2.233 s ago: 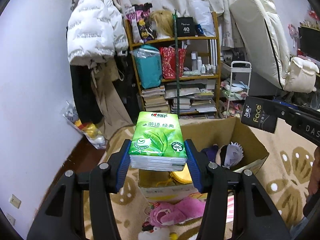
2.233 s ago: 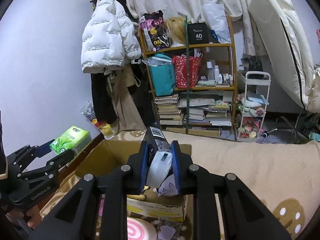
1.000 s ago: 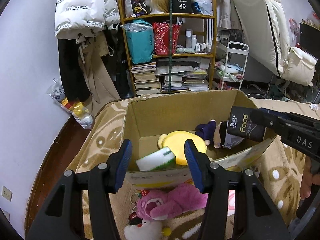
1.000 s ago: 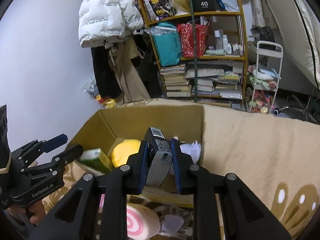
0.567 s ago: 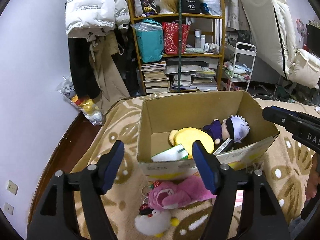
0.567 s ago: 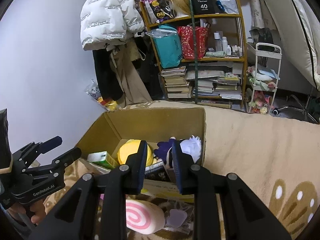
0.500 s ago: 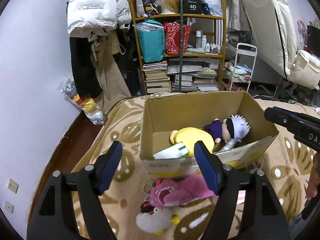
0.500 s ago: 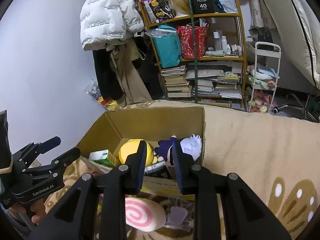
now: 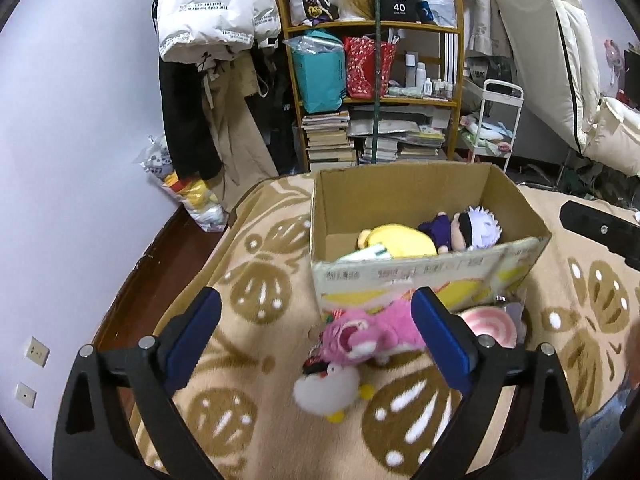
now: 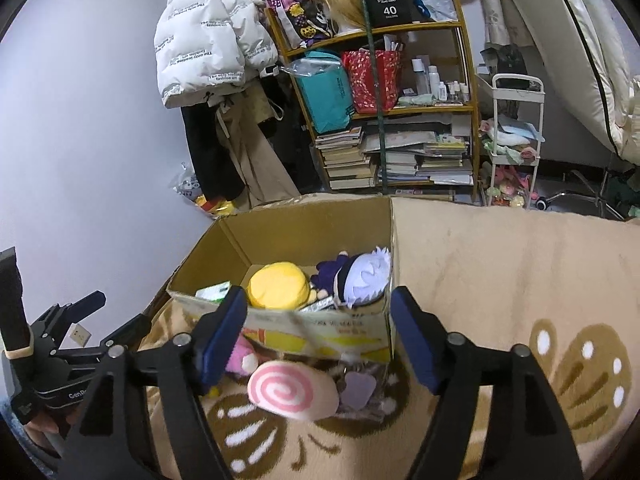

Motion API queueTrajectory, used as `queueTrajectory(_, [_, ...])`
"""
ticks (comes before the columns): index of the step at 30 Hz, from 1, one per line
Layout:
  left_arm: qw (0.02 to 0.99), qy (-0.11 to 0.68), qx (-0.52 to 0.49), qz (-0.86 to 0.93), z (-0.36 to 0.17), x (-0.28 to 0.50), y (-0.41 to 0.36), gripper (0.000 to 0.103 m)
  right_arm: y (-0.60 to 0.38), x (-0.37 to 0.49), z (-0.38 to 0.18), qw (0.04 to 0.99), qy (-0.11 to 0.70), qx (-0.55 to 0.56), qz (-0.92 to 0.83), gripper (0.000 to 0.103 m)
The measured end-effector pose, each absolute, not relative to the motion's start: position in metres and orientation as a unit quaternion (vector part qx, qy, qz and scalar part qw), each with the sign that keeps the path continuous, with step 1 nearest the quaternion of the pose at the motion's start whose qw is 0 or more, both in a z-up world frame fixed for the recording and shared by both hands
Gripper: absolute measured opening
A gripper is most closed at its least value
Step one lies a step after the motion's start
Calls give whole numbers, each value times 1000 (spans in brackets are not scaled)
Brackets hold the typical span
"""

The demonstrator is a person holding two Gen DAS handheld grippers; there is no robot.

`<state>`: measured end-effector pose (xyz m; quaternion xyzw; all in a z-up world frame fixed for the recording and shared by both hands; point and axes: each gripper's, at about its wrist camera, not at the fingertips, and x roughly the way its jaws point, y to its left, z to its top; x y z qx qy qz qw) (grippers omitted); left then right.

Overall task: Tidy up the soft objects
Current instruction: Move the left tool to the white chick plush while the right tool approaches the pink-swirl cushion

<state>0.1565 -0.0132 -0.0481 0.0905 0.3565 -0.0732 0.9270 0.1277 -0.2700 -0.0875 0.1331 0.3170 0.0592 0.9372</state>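
Rug: tan, leaf-patterned rug [image 9: 256, 296] under a cardboard box [image 10: 320, 332]
Boxed: yellow plush [image 10: 280, 284], doll [image 10: 360, 272] (plus a green pack)
Left: pink plush [image 9: 368, 336], white chick [image 9: 328, 388], swirl cushion [image 10: 284, 394] beside box
Tongs: left tongs [image 9: 316, 340], right tongs [image 10: 316, 336] both spreading wider, nothing between

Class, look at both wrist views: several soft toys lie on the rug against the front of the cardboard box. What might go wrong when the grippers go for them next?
1. The pink plush bear and the white chick plush lie touching; a grab may catch both.
2. The pink-swirl round plush sits against the cardboard box, so a finger may push the wall.
3. The left gripper and right gripper, jaws opening and empty, work close together and may collide.
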Motion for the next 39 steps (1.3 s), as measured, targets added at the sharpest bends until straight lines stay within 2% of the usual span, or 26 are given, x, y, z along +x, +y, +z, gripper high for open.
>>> queueTrajectory(2, [926,359,91,-71,-48,150,-11,95,-268,123,-88,935,321,136,63,86])
queueTrajectory(6, [925,361,93,-68,-47,138,-7,95,-263,112,-88,935,326,128,60,89])
queueTrajectory(23, [921,373,104,-43,-51,117,3,95,-256,96,-97,928,345,125,62,90])
queueTrajectory(39, [905,412,96,-46,-74,142,3,95,-256,113,-117,918,370,130,62,90])
